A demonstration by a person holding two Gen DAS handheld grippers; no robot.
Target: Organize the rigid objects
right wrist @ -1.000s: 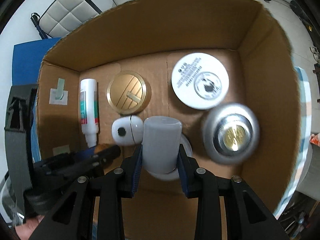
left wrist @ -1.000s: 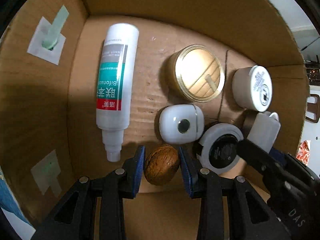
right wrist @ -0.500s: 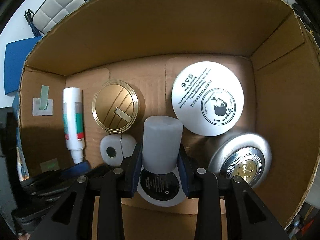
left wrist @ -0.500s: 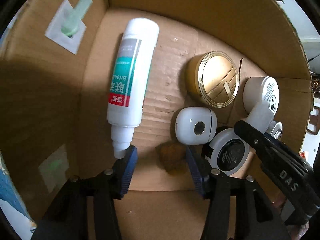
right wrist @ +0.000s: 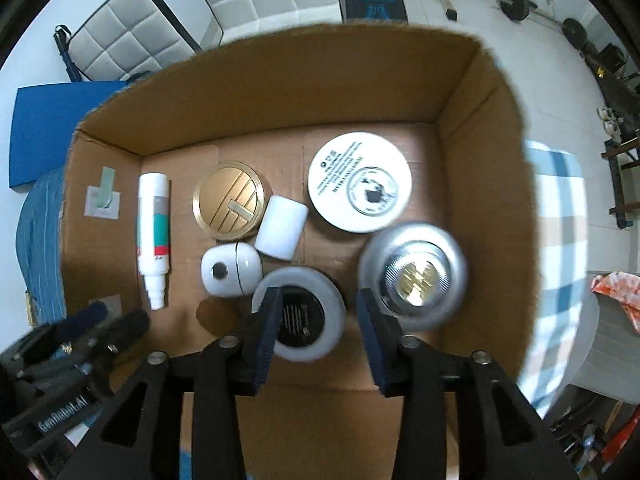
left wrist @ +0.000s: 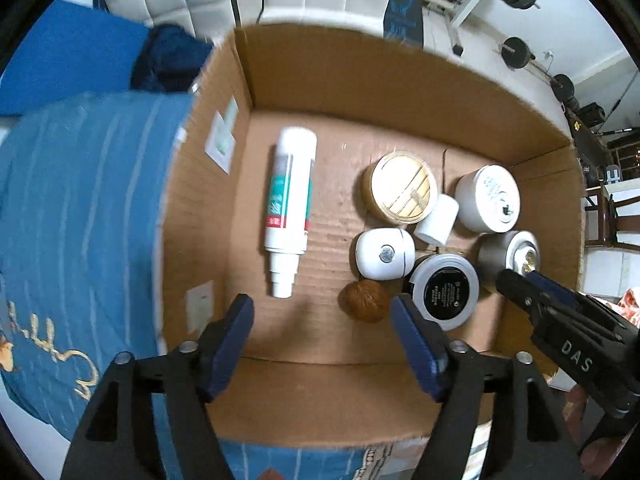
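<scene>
Cardboard box (left wrist: pixel 360 80), holding seven rigid items: a white spray bottle (left wrist: pixel 289 204) with teal and red label is lying flat toward the left wall; a gold-lidded jar (left wrist: pixel 401 188), a white cap (left wrist: pixel 436 220) and a white cream jar (left wrist: pixel 489 198) are sitting in a row toward the far right corner, the cap lying tilted between the two jars. A white rounded case (left wrist: pixel 385 254), a black-lidded jar (left wrist: pixel 445 290), a silver jar (left wrist: pixel 510 254) and a brown walnut (left wrist: pixel 364 301) are crowding the near right area, the walnut lying just beside the case. Left gripper (left wrist: pixel 322 322) and right gripper (right wrist: pixel 316 312) are both hanging spread over the near edge, gripping nothing.
</scene>
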